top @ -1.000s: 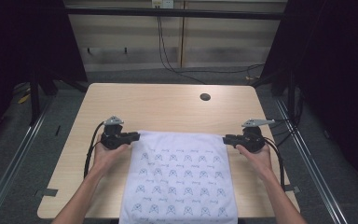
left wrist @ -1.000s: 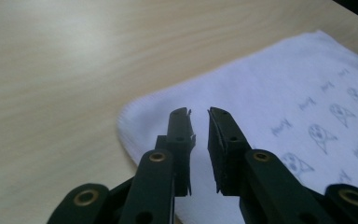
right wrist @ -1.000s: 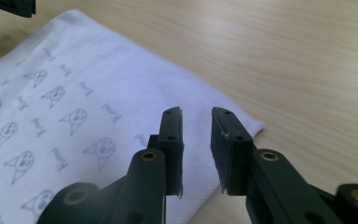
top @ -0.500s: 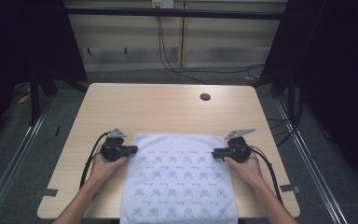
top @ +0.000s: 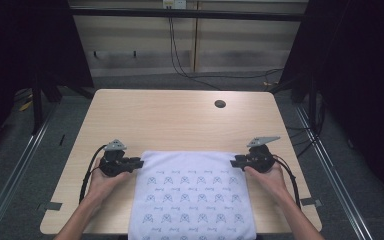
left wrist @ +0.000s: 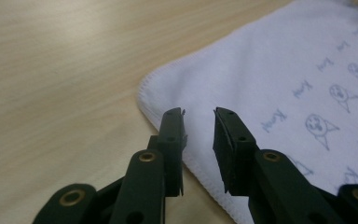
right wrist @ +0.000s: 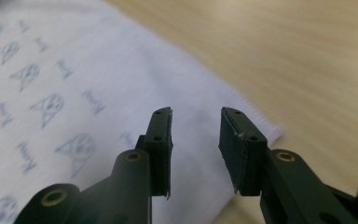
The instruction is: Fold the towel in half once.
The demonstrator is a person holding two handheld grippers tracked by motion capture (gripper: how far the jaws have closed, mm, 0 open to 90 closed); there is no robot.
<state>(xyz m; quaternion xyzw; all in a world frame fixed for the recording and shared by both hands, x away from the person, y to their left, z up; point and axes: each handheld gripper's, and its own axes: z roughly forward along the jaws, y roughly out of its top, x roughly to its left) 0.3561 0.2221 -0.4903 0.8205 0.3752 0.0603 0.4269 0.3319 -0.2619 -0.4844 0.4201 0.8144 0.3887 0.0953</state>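
Observation:
A white cloth printed with small blue figures lies flat on the wooden table, its near end hanging over the front edge. My left gripper sits at the cloth's far left corner, open, its jaws just above that corner of the cloth with nothing between them. My right gripper is at the far right corner, also open, hovering over the cloth's edge with an empty gap.
A dark round hole marks the table's far right part. Black cables trail from both grippers over the table's sides. A metal frame rail runs along the floor on the right, another on the left.
Both grippers moved toward me, and the cloth's far edge came back with them. The jaws now stand open at the two far corners.

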